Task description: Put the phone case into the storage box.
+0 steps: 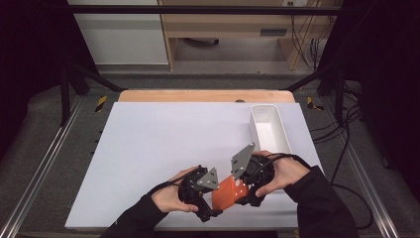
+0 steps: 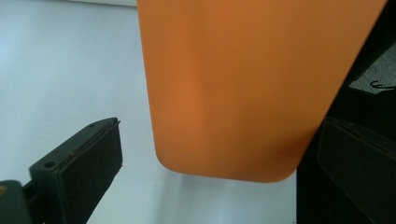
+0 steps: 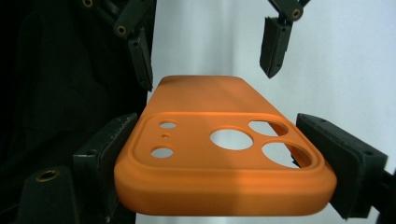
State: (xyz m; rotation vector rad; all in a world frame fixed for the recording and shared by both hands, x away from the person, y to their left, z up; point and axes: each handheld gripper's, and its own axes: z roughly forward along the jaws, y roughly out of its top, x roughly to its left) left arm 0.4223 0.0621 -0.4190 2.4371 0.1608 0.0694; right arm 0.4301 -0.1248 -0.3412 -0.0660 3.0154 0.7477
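Observation:
An orange phone case (image 1: 227, 192) with camera cut-outs hangs just above the white board, between my two hands. My right gripper (image 3: 217, 135) is shut on it, one pad pressing each long side near the camera end (image 3: 224, 140). My left gripper (image 2: 219, 140) is open and straddles the plain far end of the case (image 2: 233, 93). Its left finger (image 2: 79, 172) stands clear of the case edge. In the right gripper view the left gripper (image 3: 208, 65) shows beyond the case with its fingers (image 3: 275, 44) spread. From above, the left gripper (image 1: 210, 198) and right gripper (image 1: 242, 191) face each other.
A white oblong tray (image 1: 285, 134) lies at the right of the white board (image 1: 163, 144), just behind my right hand. The board's front edge runs close under both hands. Black frame posts and cables flank the table.

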